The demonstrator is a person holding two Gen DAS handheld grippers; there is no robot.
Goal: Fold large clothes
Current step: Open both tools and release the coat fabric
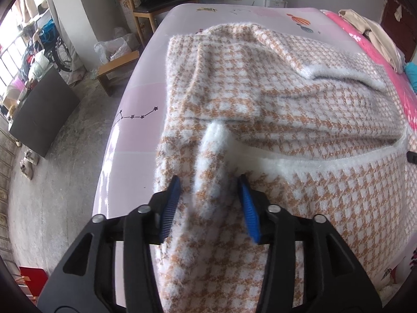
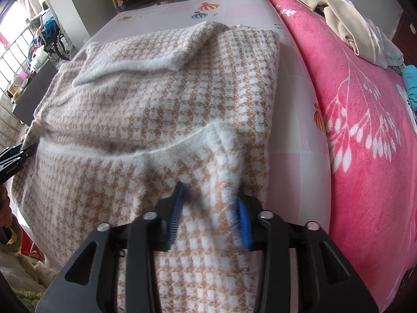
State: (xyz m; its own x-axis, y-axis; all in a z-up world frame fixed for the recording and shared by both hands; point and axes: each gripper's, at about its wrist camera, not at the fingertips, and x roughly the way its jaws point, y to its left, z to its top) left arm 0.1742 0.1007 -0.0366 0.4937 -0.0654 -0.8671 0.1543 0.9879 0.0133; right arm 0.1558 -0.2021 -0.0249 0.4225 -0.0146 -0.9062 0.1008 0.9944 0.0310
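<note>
A fuzzy orange-and-white houndstooth sweater (image 1: pixel 286 99) lies spread on a pink bed sheet (image 1: pixel 140 99), sleeves folded in over its body. Its white-trimmed hem is lifted toward me. My left gripper (image 1: pixel 209 185) has its blue pads apart on either side of a raised fold of the hem's left corner (image 1: pixel 212 151). In the right wrist view the sweater (image 2: pixel 161 91) fills the centre, and my right gripper (image 2: pixel 211 195) stands with its pads apart around a raised fold of the hem's right corner (image 2: pixel 221 161). The left gripper's tip (image 2: pixel 15 154) shows at the left edge.
A pink floral blanket (image 2: pixel 365 120) lies along the right side of the bed with beige clothes (image 2: pixel 346 26) piled on it. Left of the bed are a wooden stool (image 1: pixel 117 67), a chair (image 1: pixel 161 5), a dark box (image 1: pixel 41 112) and bare floor.
</note>
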